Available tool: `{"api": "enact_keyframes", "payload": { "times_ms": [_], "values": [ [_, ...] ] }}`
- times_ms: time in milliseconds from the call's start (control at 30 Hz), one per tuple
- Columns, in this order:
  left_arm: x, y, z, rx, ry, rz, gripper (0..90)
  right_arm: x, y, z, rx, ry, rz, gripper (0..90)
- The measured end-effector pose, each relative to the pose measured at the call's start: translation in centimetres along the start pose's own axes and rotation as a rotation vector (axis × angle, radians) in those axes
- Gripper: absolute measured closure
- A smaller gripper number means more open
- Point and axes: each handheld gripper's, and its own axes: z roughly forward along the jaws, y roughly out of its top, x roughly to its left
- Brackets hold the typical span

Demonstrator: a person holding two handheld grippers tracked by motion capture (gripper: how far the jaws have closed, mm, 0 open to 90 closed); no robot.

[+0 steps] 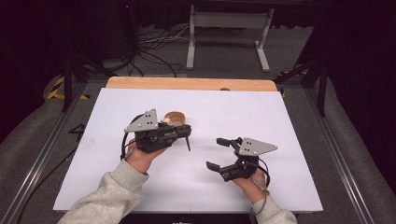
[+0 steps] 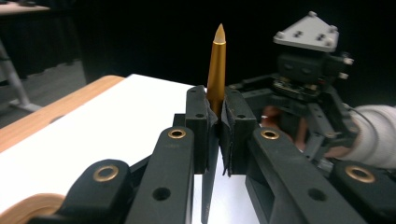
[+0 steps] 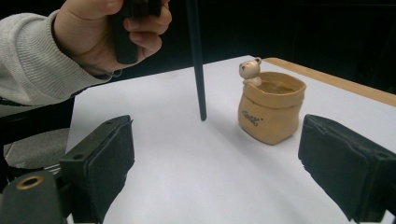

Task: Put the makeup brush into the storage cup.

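My left gripper (image 1: 187,133) is shut on a pen (image 2: 217,70). The pen's pointed gold end stands out above the jaws, and its black shaft (image 3: 198,70) hangs straight down toward the white sheet. I cannot tell whether its lower end touches the sheet. A tan sack-shaped pot (image 3: 270,109) with a small bear on its rim stands just behind the left gripper, also seen as the pot (image 1: 175,117). My right gripper (image 1: 215,152) is open over the sheet to the right, nothing between its pads (image 3: 107,158). It faces the pen and the pot.
A white sheet (image 1: 261,116) covers the table, with a wooden edge (image 1: 187,83) at the far side. A person's left hand (image 3: 112,32) in a grey sleeve holds the left gripper. Metal rails, cables and a white stand lie on the floor beyond.
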Motion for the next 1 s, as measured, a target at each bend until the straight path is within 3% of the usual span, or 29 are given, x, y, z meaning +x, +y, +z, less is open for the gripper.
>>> {"api": "enact_keyframes", "payload": {
  "times_ms": [467, 1000],
  "values": [
    [1.5, 1.0, 0.0, -0.004, 0.159, -0.024, 83.1, -0.6, -0.5, -2.9, 0.002, -0.074, 0.019, 10.8],
    [3.7, 1.4, 0.1, -0.029, 0.272, -0.060, 83.0, -1.2, -0.9, -4.5, -0.015, -0.152, 0.026, 2.6]
  ]
}}
